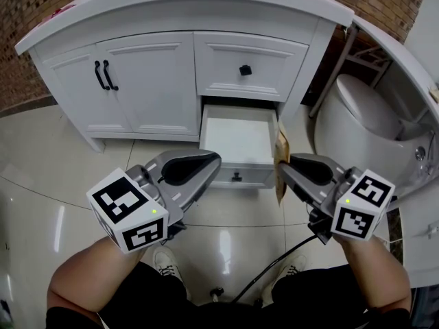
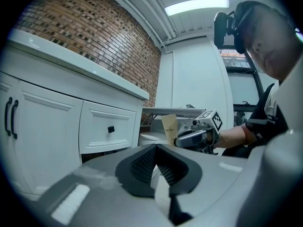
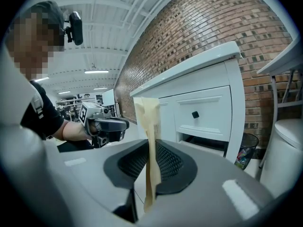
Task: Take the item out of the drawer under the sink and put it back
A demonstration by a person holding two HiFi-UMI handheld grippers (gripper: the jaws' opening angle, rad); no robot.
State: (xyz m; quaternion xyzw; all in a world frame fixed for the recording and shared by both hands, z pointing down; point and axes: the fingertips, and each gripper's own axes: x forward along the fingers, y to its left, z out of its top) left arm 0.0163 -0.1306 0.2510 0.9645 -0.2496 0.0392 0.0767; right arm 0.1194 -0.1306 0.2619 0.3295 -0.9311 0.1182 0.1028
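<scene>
The lower drawer (image 1: 236, 139) of the white vanity (image 1: 178, 12) stands pulled out, and its white inside shows nothing in it. A flat tan paper packet (image 1: 281, 157) hangs upright just right of the drawer's front corner. My right gripper (image 1: 281, 168) is shut on this packet (image 3: 148, 122), which sticks up between the jaws (image 3: 151, 148). My left gripper (image 1: 212, 160) hovers before the drawer's left front, shut with nothing held (image 2: 156, 148). The left gripper view shows the packet (image 2: 169, 126) in the right gripper across from it.
Above the open drawer is a shut drawer with a black knob (image 1: 245, 70). Two cabinet doors with black handles (image 1: 106, 75) are to the left. A white toilet (image 1: 363, 122) stands close on the right, with a small bin (image 3: 244, 155) beside the vanity. A black cable (image 1: 274, 266) lies on the glossy tile floor between my legs.
</scene>
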